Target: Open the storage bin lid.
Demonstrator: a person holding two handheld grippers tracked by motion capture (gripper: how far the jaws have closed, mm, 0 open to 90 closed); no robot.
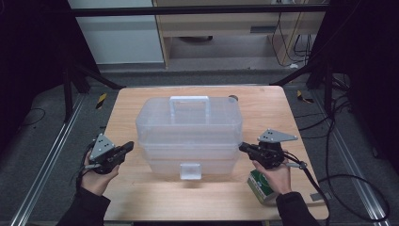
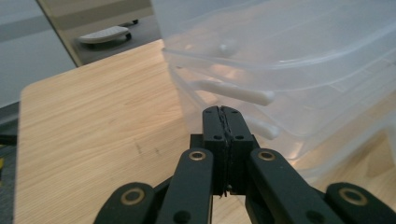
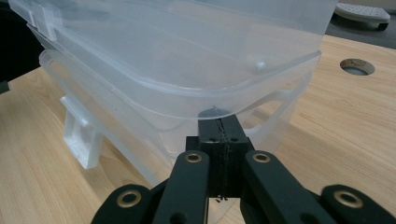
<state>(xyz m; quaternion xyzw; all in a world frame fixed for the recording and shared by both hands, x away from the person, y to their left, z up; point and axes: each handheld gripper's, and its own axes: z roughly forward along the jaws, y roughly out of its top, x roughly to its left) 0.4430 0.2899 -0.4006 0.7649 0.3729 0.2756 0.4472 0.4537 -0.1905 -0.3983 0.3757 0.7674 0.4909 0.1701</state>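
A translucent plastic storage box (image 1: 188, 136) with a lid and a white carry handle (image 1: 189, 101) stands in the middle of the wooden table (image 1: 141, 197). My left gripper (image 1: 129, 147) is at the box's left side, jaws shut with nothing between them. In the left gripper view its tips (image 2: 222, 112) point at the box (image 2: 289, 60) just below the lid's rim, a small gap away. My right gripper (image 1: 242, 147) is also shut and empty. Its tips (image 3: 219, 123) sit right under the lid's rim of the box (image 3: 177, 60) on the right side.
A green and white carton (image 1: 261, 186) lies on the table under the right hand. The box's front latch (image 1: 190, 171) faces the person. A round hole (image 3: 357, 66) is in the tabletop behind the box. Cables trail off to the right.
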